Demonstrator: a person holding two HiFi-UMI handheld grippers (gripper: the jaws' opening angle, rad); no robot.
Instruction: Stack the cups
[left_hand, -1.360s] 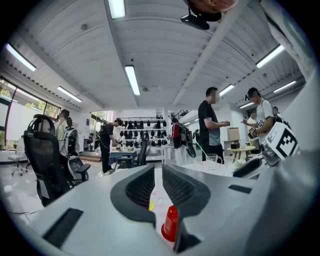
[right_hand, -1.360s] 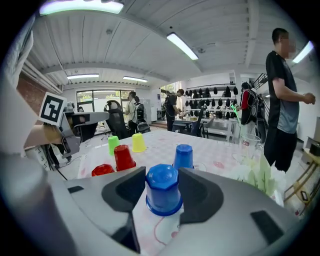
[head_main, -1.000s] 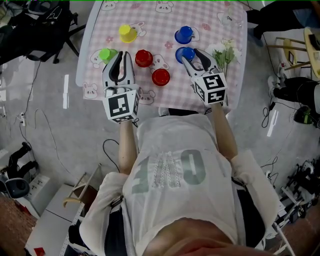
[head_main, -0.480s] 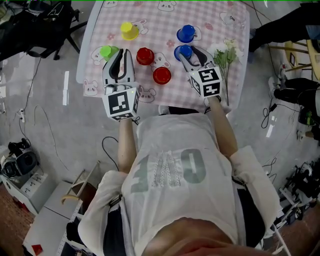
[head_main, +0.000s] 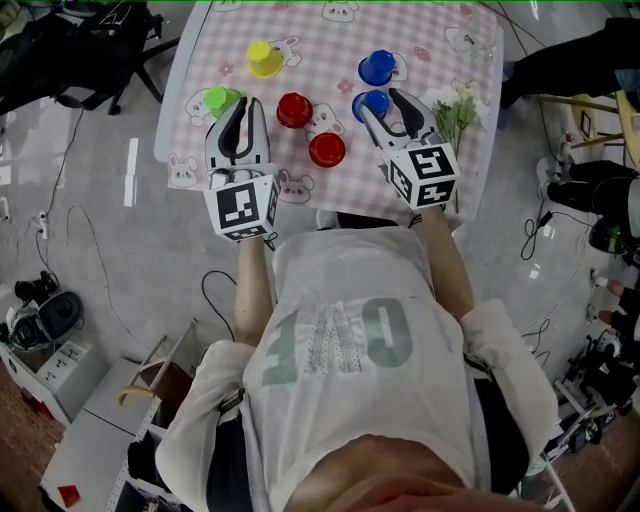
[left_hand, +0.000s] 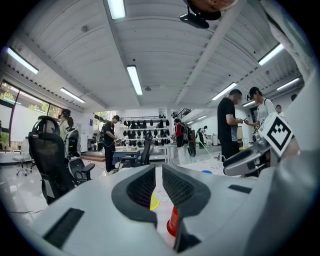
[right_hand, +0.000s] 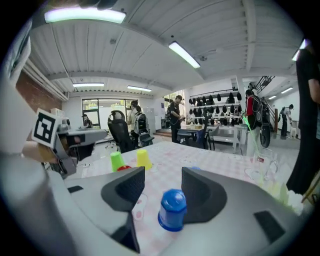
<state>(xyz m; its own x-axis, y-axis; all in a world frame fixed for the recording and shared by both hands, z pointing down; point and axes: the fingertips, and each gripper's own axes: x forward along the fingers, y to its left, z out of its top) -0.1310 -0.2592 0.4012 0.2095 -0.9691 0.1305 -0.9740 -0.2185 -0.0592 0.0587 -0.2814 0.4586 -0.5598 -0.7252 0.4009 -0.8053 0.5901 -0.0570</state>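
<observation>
- Head view: we see both grippers over the near part of the pink checked tablecloth (head_main: 330, 40), with the left gripper (head_main: 243, 106) and right gripper (head_main: 379, 100) well apart.
- Left gripper view: the jaws are drawn together with only a sliver of gap and nothing in it.
- Near red cup (head_main: 326, 149) stands between the two grippers, nearest to us of the cups.
- Left gripper's tips sit between the green cup (head_main: 216, 99) and the second red cup (head_main: 294, 109). We can't tell if they touch.
- Right gripper view: the jaws are apart and have just been opening. The near blue cup (right_hand: 172, 209) stands upside down on the cloth between them, closer to the right jaw and not clamped.
- White flowers (head_main: 455, 105) are just right of the right gripper, at the table's edge.
- Far row: the second blue cup (head_main: 377, 67) is just beyond the near blue one, and the yellow cup (head_main: 264, 59) is off to the left.
- We count six cups, each standing alone, none stacked.
</observation>
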